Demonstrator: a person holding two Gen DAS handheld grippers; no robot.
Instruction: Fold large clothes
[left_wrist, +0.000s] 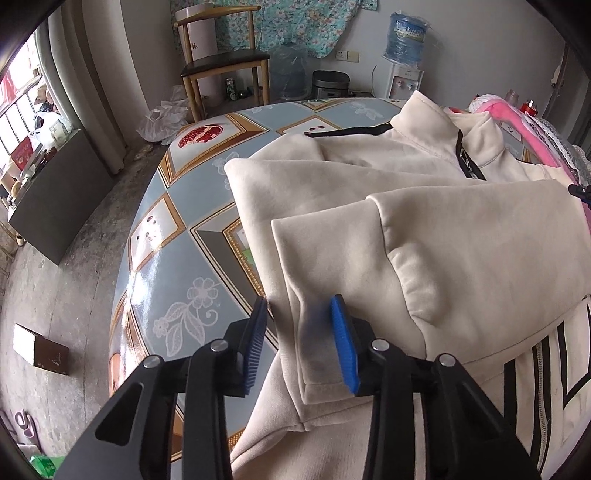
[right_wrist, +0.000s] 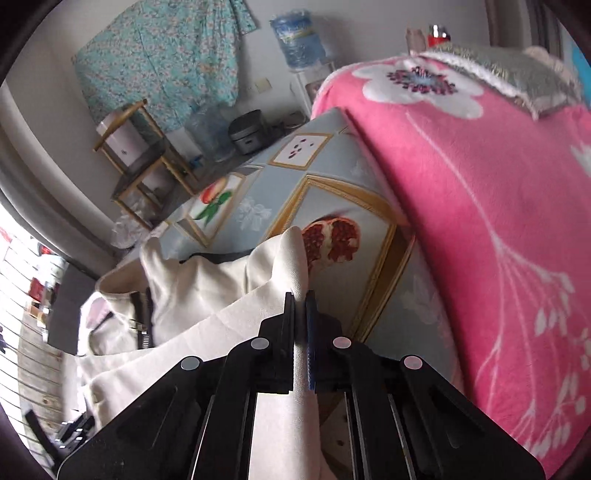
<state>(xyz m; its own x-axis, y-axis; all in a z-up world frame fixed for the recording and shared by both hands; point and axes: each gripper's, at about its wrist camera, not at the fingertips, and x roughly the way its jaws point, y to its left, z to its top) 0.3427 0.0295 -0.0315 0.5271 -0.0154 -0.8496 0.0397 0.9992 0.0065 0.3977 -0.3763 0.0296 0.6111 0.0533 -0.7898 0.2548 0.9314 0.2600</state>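
A large cream zip-up jacket (left_wrist: 424, 221) lies on the patterned table, sleeves folded across its body, collar at the far side. My left gripper (left_wrist: 300, 325) is open; its blue pads straddle the cuff of a folded sleeve (left_wrist: 317, 295) at the jacket's left edge, without pinching it. In the right wrist view my right gripper (right_wrist: 300, 314) is shut on a fold of the cream jacket (right_wrist: 221, 280), holding the cloth lifted above the table. The jacket's dark zipper (right_wrist: 142, 325) shows to the left.
The table (left_wrist: 177, 236) has a glossy blue cloth with fruit pictures. A pink flowered blanket (right_wrist: 480, 203) is piled at the table's right side. A wooden chair (left_wrist: 225, 59), water bottles and a dispenser (left_wrist: 404, 40) stand by the far wall. A cardboard box (left_wrist: 40, 349) lies on the floor.
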